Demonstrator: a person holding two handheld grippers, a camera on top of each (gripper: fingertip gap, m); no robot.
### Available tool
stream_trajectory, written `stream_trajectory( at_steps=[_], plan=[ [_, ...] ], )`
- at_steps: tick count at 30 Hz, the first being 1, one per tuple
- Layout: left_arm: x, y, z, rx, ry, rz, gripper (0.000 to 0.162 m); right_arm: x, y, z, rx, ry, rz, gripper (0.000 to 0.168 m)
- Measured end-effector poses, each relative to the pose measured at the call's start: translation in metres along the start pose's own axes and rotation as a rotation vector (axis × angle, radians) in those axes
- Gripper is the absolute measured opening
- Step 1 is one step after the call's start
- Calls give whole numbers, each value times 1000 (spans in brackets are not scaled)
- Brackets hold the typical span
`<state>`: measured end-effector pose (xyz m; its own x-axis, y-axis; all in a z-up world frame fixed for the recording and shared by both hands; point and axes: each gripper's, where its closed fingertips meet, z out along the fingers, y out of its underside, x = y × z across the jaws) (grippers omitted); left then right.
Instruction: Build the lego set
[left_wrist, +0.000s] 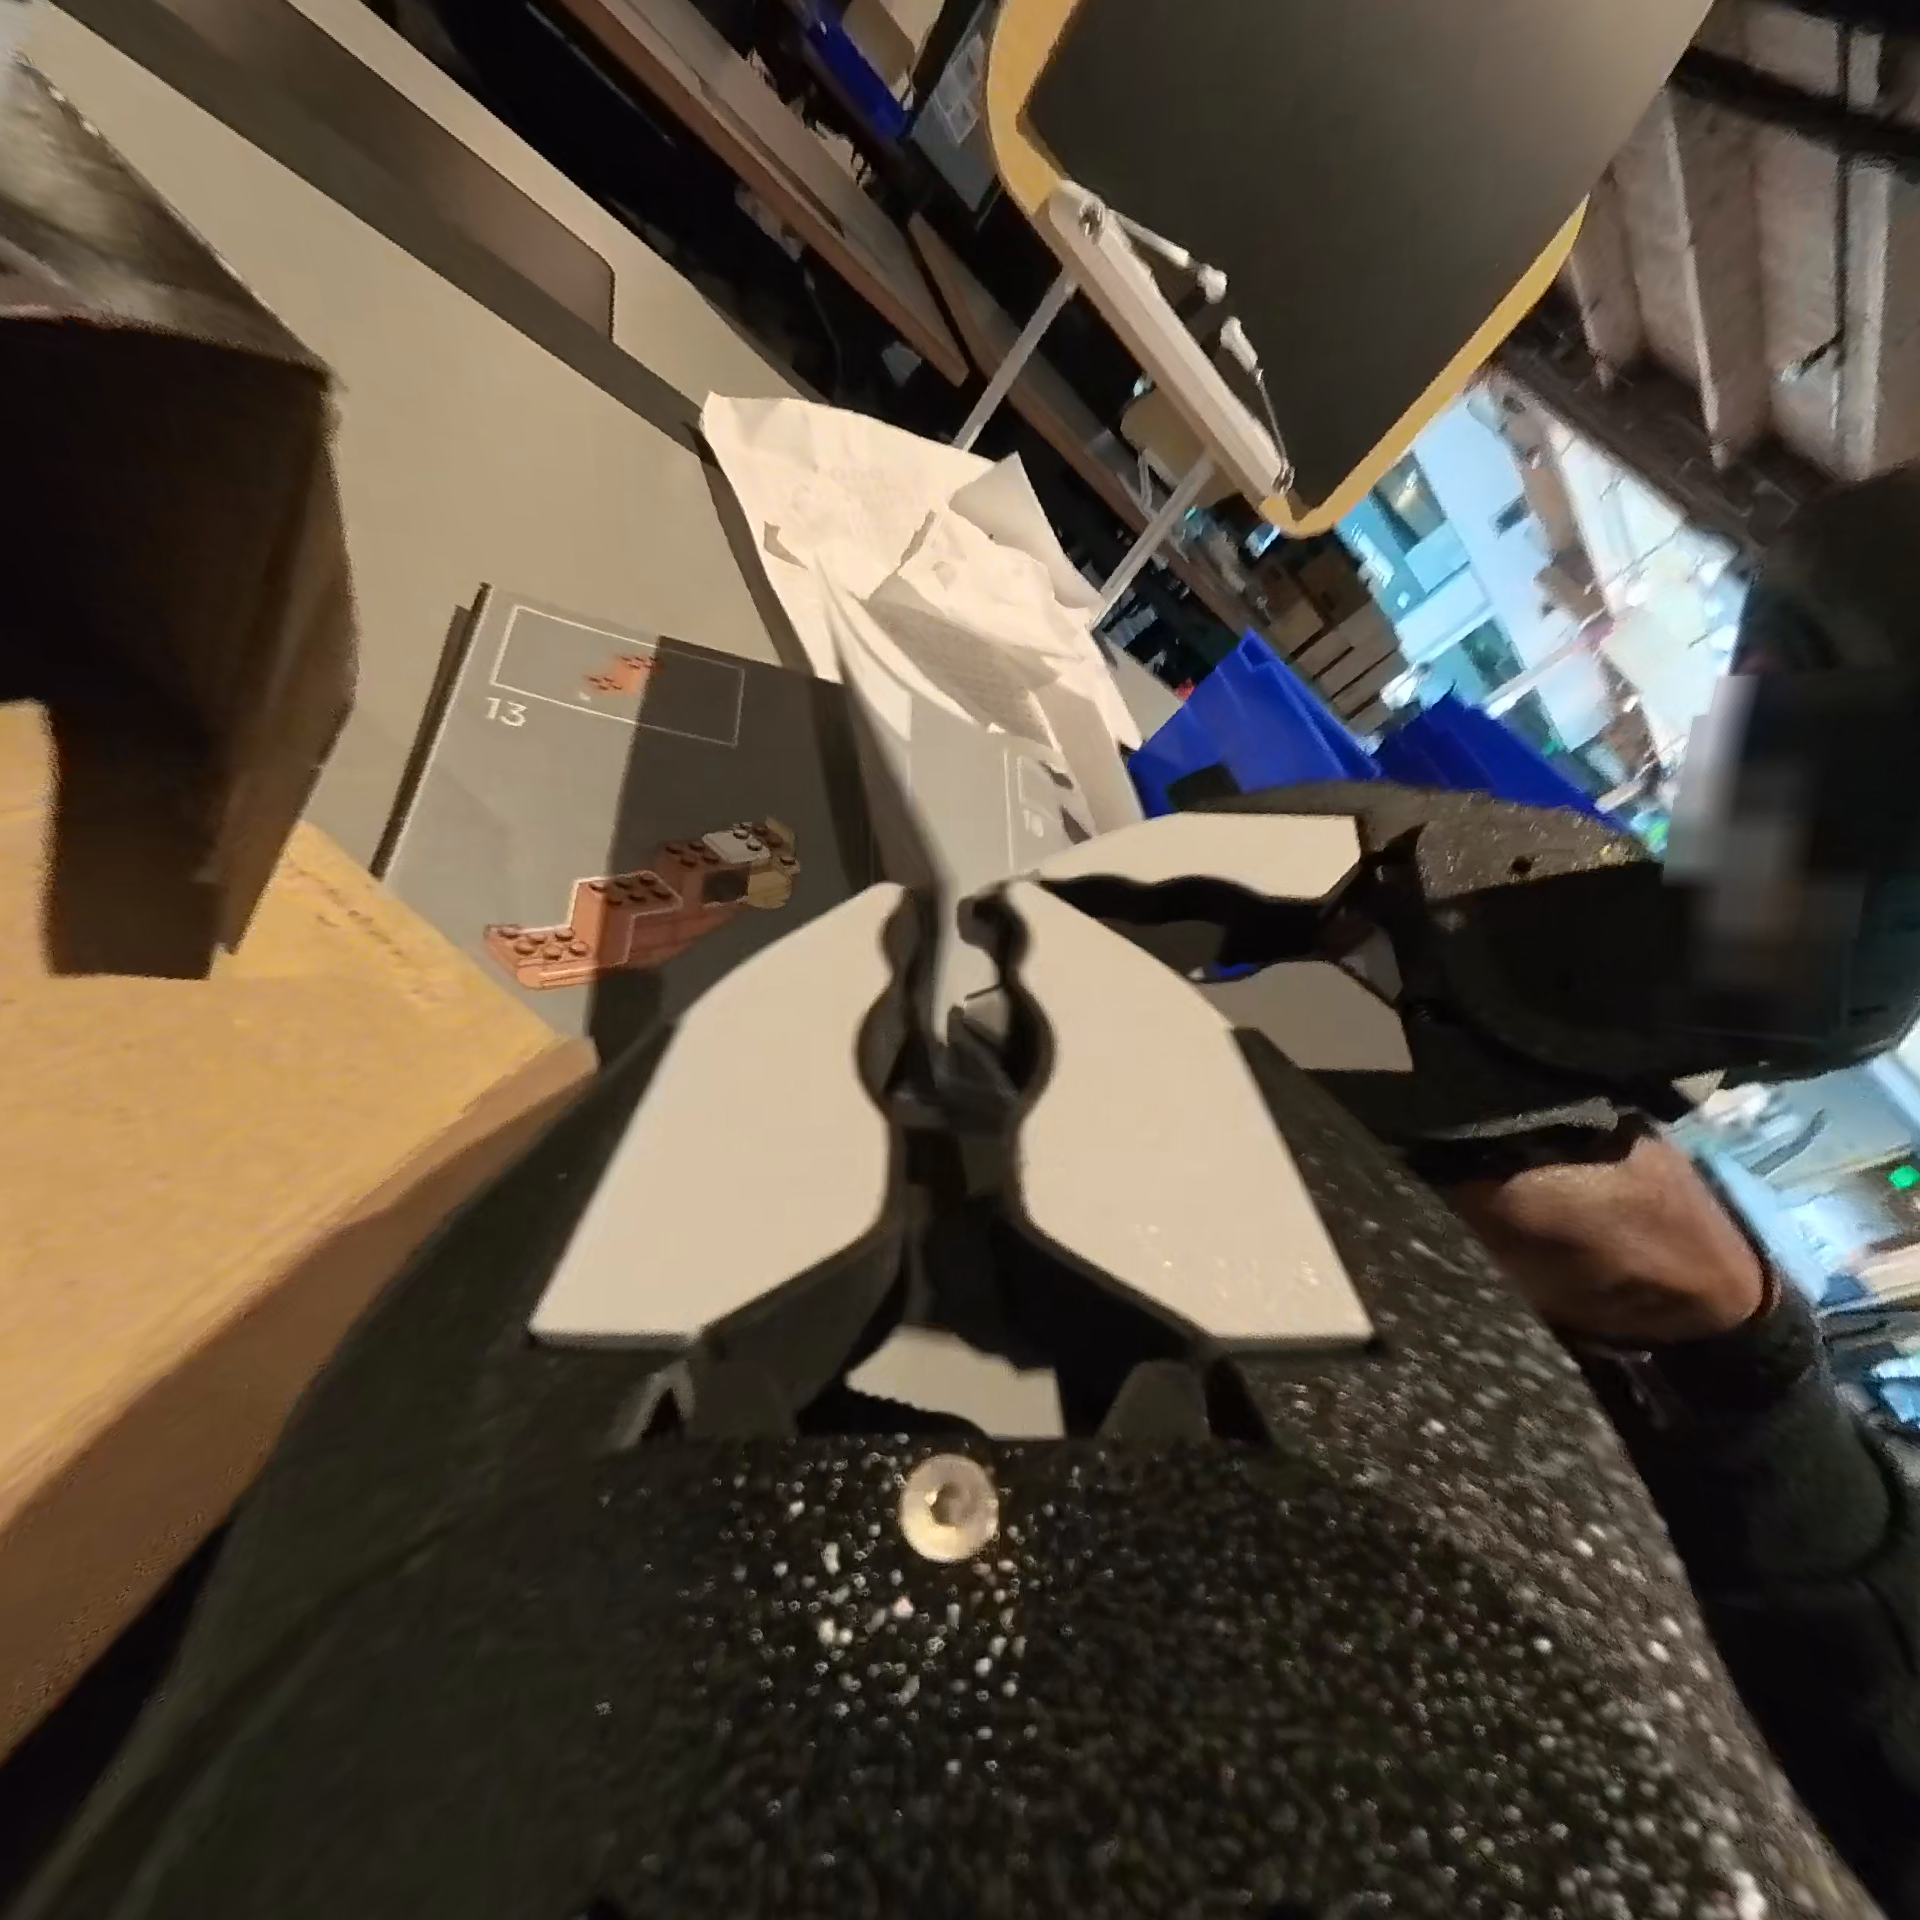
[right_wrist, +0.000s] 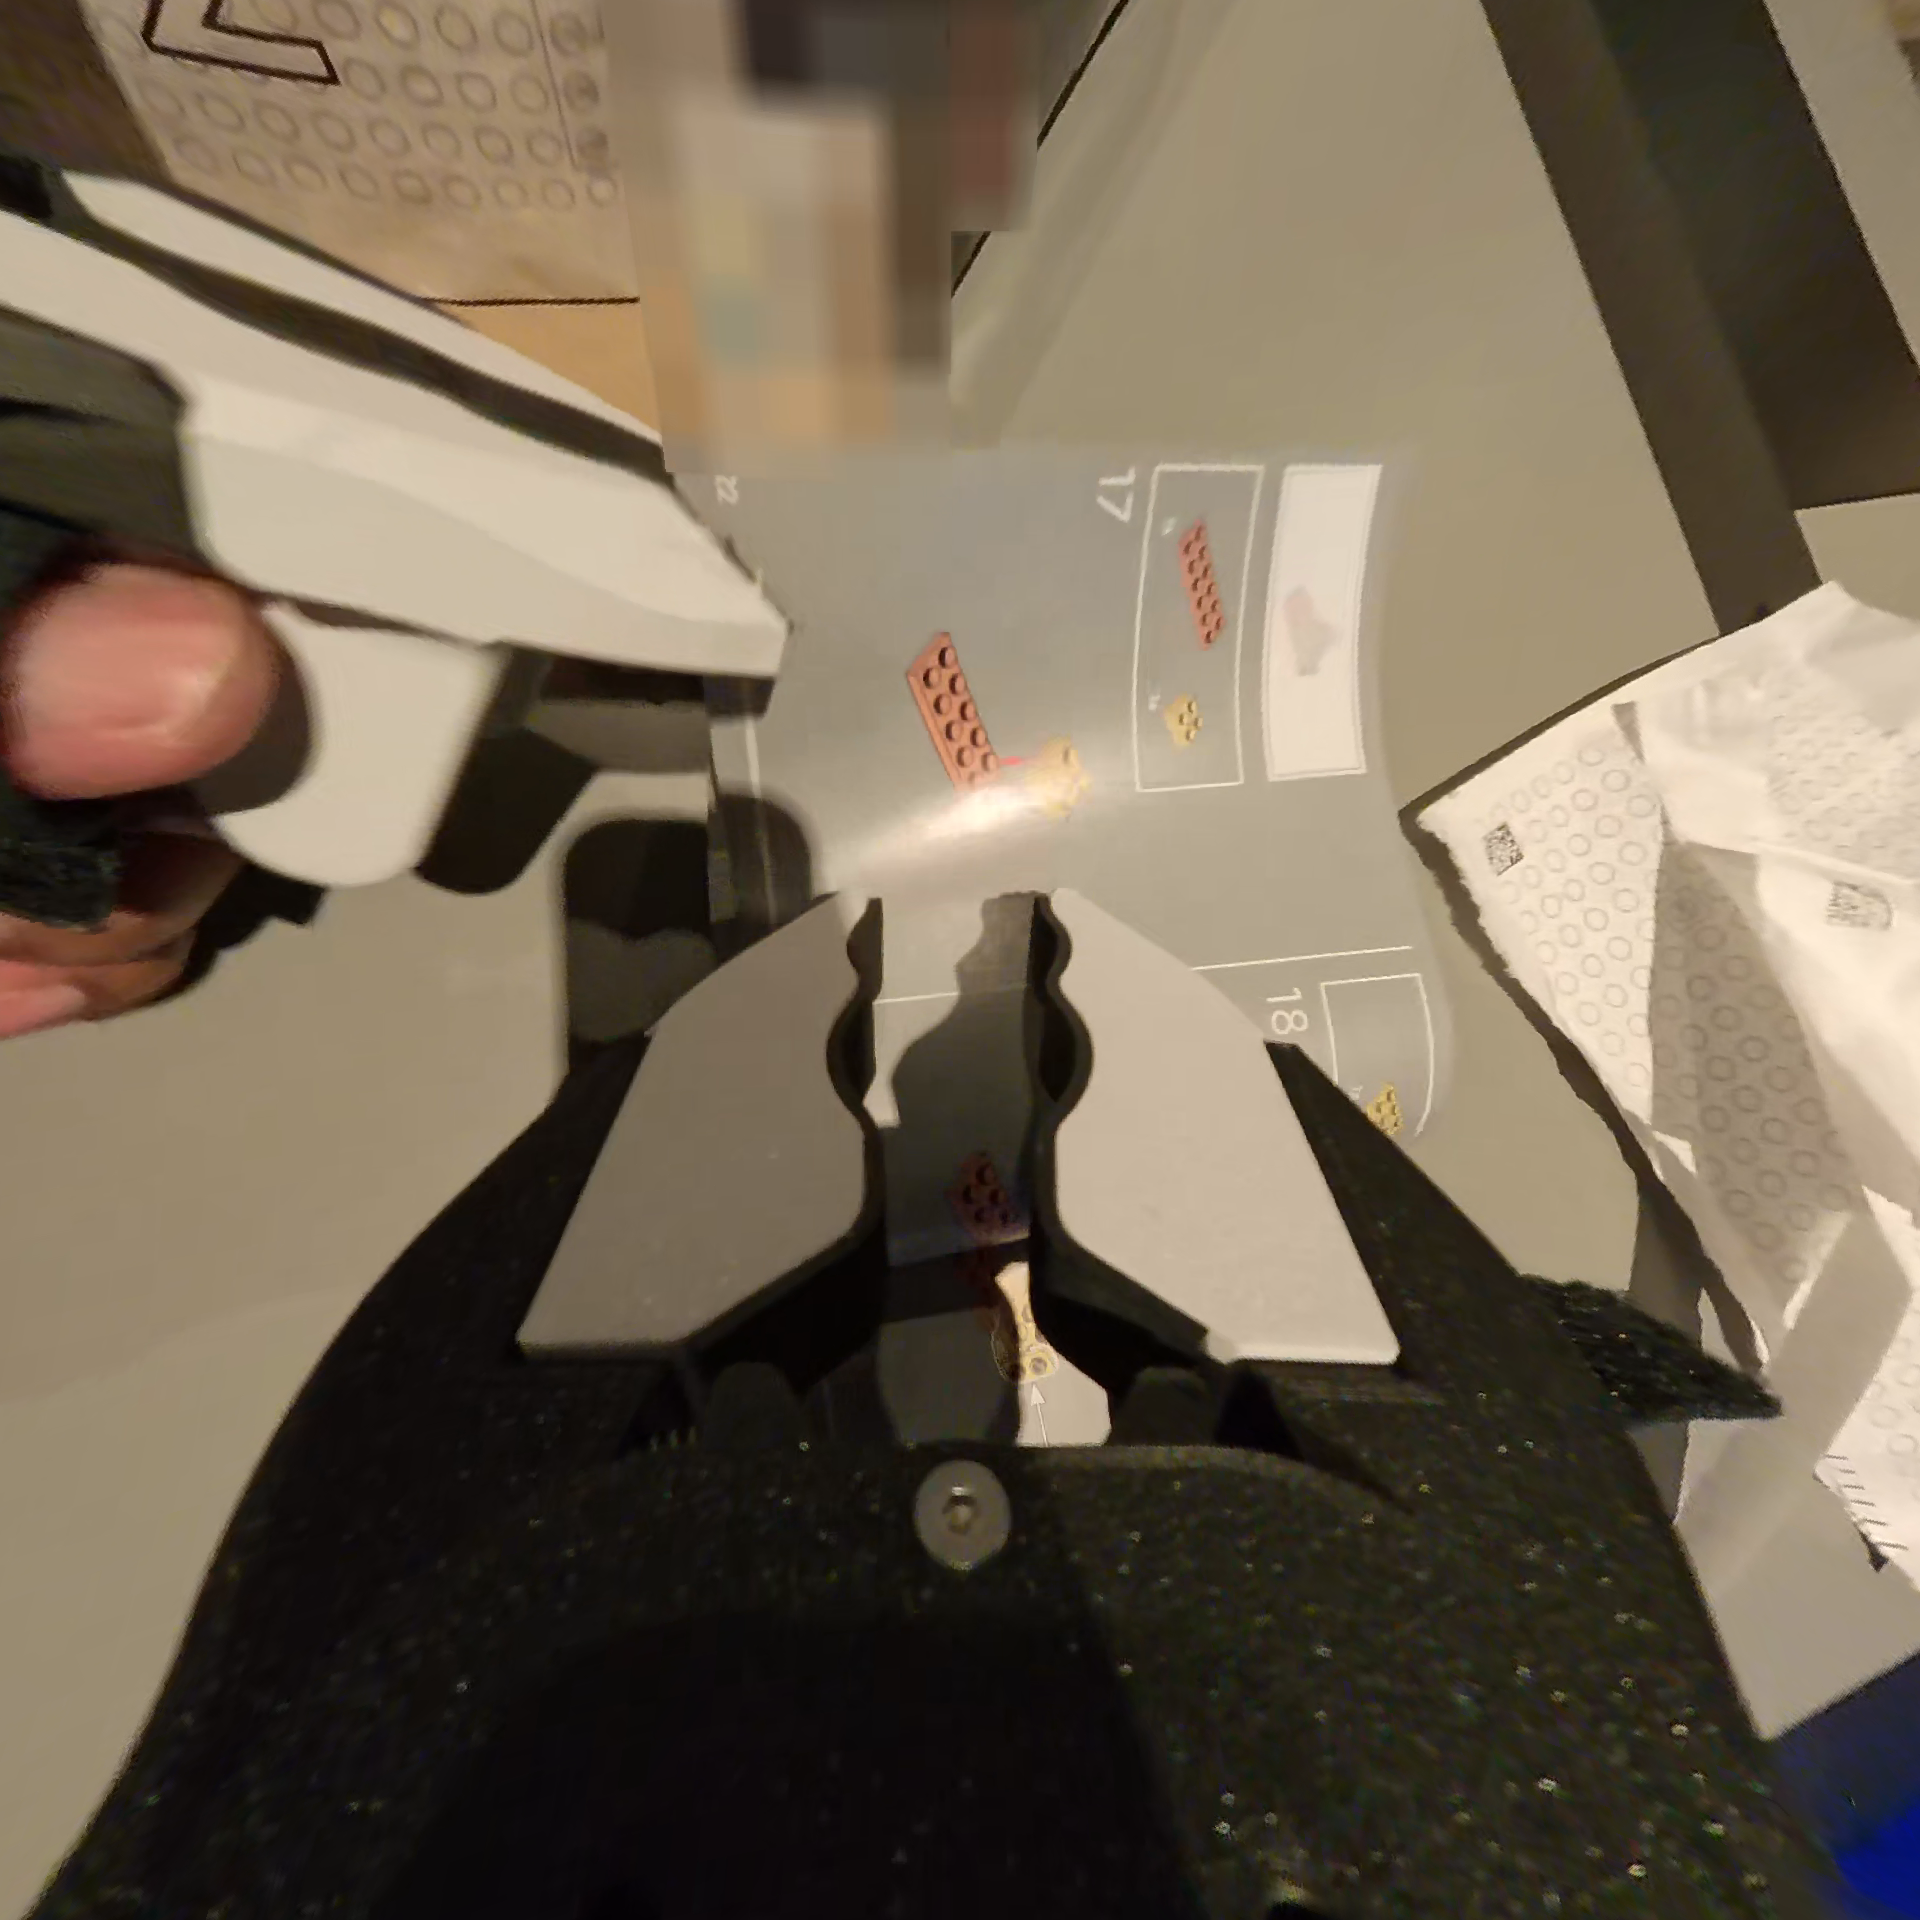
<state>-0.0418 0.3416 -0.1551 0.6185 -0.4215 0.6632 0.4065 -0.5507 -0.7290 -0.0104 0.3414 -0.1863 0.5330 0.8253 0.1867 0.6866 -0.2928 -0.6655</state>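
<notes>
Page-turn step in instruction booklet (left_wrist: 644, 831): left gripper (left_wrist: 940, 935) pinches raised page (right_wrist: 1039, 665); right gripper (right_wrist: 956, 956) part-open, empty. Next: flatten page.

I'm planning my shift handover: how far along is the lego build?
Done: the white paper bags lie torn open beside the instruction booklet. In hand: the left tongs pinch a lifted booklet page, while the right tongs hover open over it. Left: no loose bricks or assembled model show in either view, so the building itself seems yet to come.
</notes>
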Motion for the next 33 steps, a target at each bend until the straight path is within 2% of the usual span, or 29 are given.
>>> stream_trajectory(
  at_steps=[2, 4, 9, 11, 17, 22, 33],
  plan=[
    [-2, 2, -6, -41, -19, 51, 35, 0, 0, 2, -7, 0, -5, 27],
    [-3, 2, -20, -78, -41, 163, 45, -1, 0, 3, -12, -2, -9, 27],
    [-29, -3, -67, -287, -263, 739, 47, -3, 0, 7, -27, -7, -28, 27],
    [-42, 2, -74, -394, -313, 873, 45, -4, -2, 9, -32, -9, -37, 27],
    [-67, 16, -65, -566, -384, 1024, 30, -5, -2, 10, -49, 0, -48, 27],
    [-75, 19, -61, -619, -403, 1089, 3, -5, -1, 10, -50, -5, -45, 27],
    [-70, -14, -75, -456, -457, 1018, 2, -5, 0, 11, -55, -7, -55, 27]
  ],
)
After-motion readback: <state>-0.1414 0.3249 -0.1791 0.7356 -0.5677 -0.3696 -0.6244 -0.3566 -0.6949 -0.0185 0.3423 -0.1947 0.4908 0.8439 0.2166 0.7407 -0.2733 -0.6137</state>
